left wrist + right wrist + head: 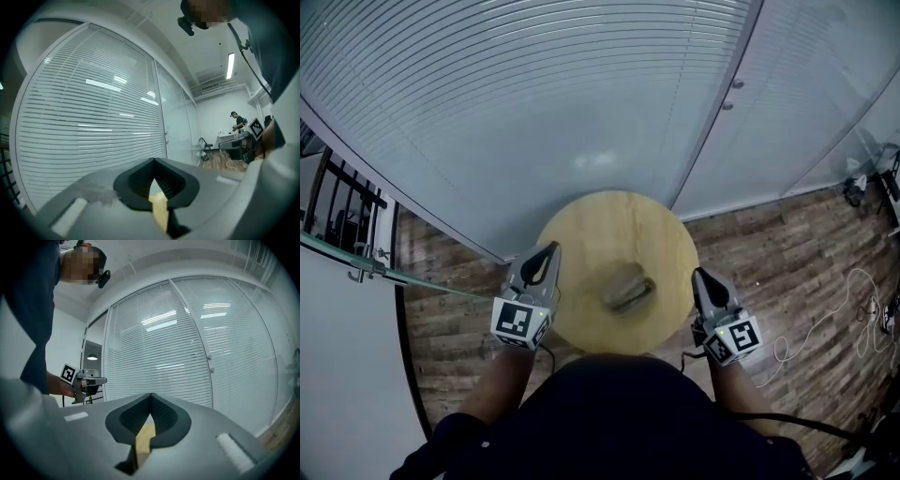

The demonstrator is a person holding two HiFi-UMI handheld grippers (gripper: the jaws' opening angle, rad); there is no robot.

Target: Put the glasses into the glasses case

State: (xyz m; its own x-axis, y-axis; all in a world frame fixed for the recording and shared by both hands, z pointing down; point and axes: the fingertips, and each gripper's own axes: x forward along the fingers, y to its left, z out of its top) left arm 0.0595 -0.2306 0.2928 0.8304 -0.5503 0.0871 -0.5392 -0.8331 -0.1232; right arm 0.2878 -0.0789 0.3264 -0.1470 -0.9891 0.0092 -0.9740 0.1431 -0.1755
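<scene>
An olive-brown glasses case [627, 287] lies near the middle of a small round wooden table [609, 225]. I cannot make out any glasses apart from it. My left gripper [551, 248] hovers at the table's left edge with its jaws together and nothing between them. My right gripper [698, 274] is at the table's right edge, also shut and empty. Both point level toward the blinds. In the left gripper view the left gripper [153, 160] has its tips touching, and in the right gripper view the right gripper [151, 394] looks the same. The case does not show in either gripper view.
A wall of glass with white blinds [534, 103] and a door [787, 94] stand just behind the table. The wooden floor carries a white cable [825, 323] at the right. A dark railing [347, 216] is at the left. A person [238, 121] stands far off by a desk.
</scene>
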